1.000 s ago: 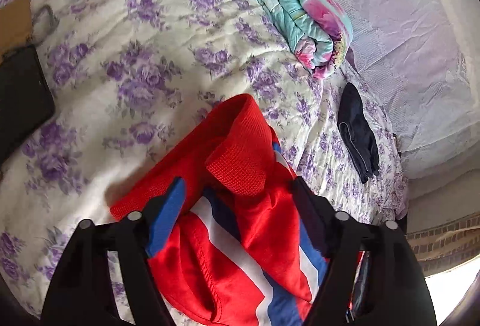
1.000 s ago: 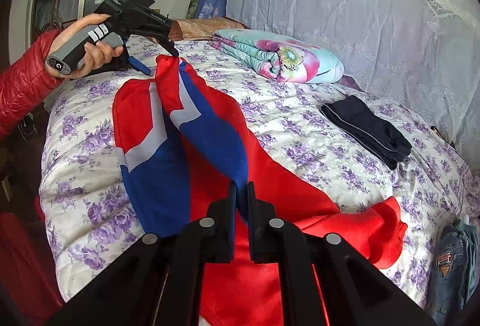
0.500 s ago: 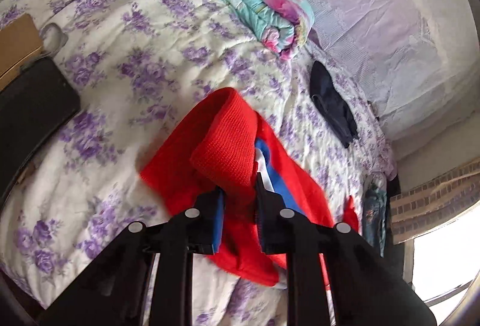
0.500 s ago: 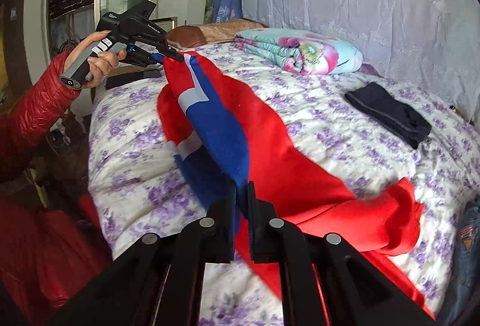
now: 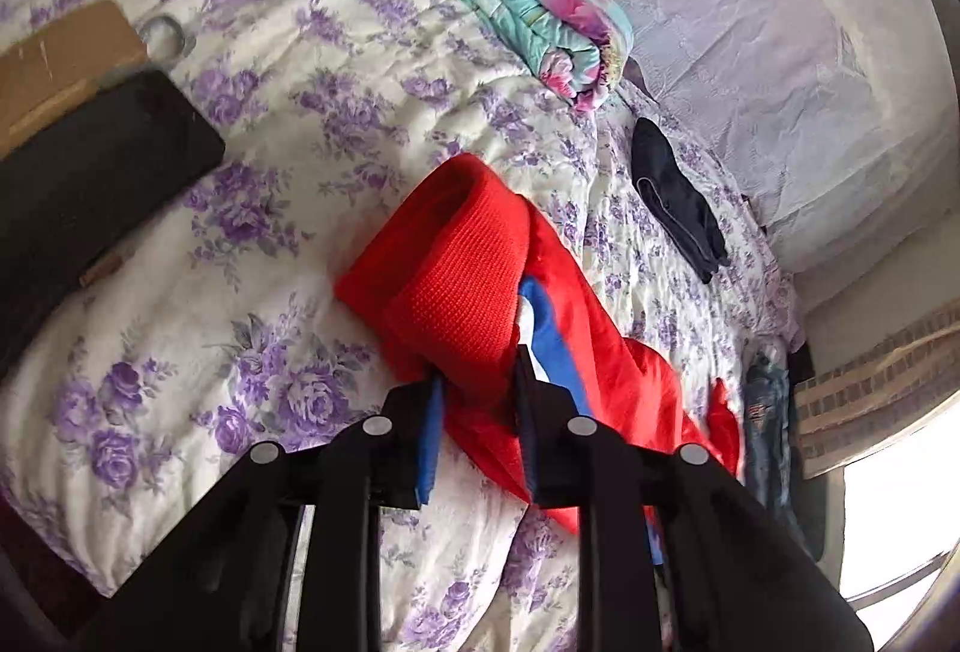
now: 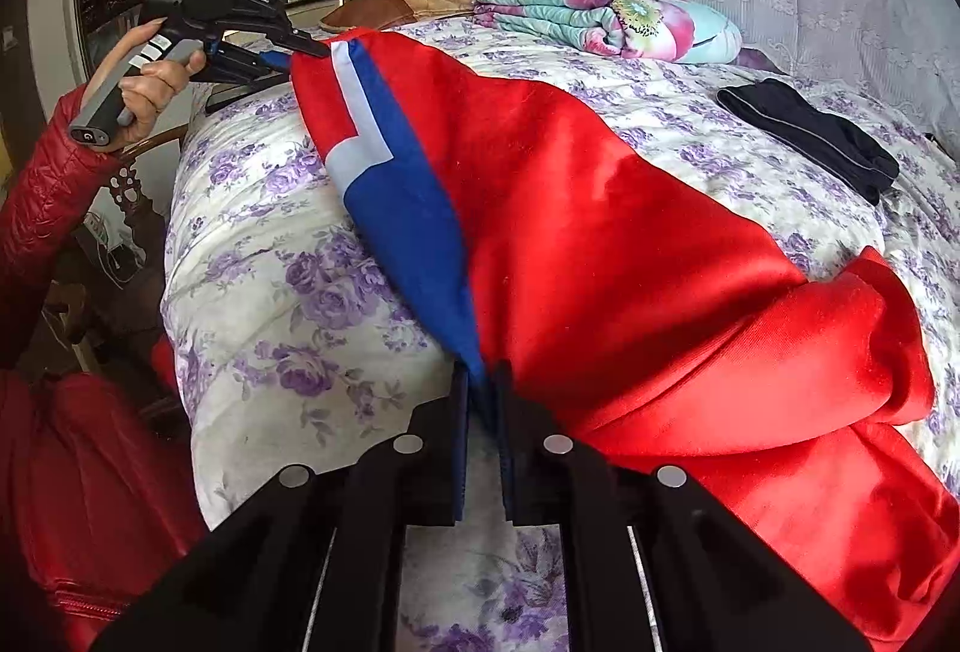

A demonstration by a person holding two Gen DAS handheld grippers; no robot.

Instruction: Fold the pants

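Note:
The red pants (image 6: 600,208) with a blue and white side stripe are stretched across the floral bed between my two grippers. My left gripper (image 5: 477,370) is shut on the red ribbed waistband (image 5: 456,262); it also shows in the right wrist view (image 6: 300,52), held up at the bed's far left corner. My right gripper (image 6: 480,382) is shut on the blue stripe edge of the pants at the near edge of the bed. The other leg (image 6: 810,352) lies bunched at the right.
A folded floral quilt (image 6: 606,19) and a folded dark garment (image 6: 810,136) lie on the bed (image 6: 288,292). A black flat object (image 5: 90,184) and a cardboard piece (image 5: 60,58) sit at the bed's left edge. Jeans (image 5: 768,430) hang at the far side.
My left gripper closed on the waistband and lifted it up and away. The pants are now pulled taut between both grippers, and the right gripper has drawn back toward the bed's edge.

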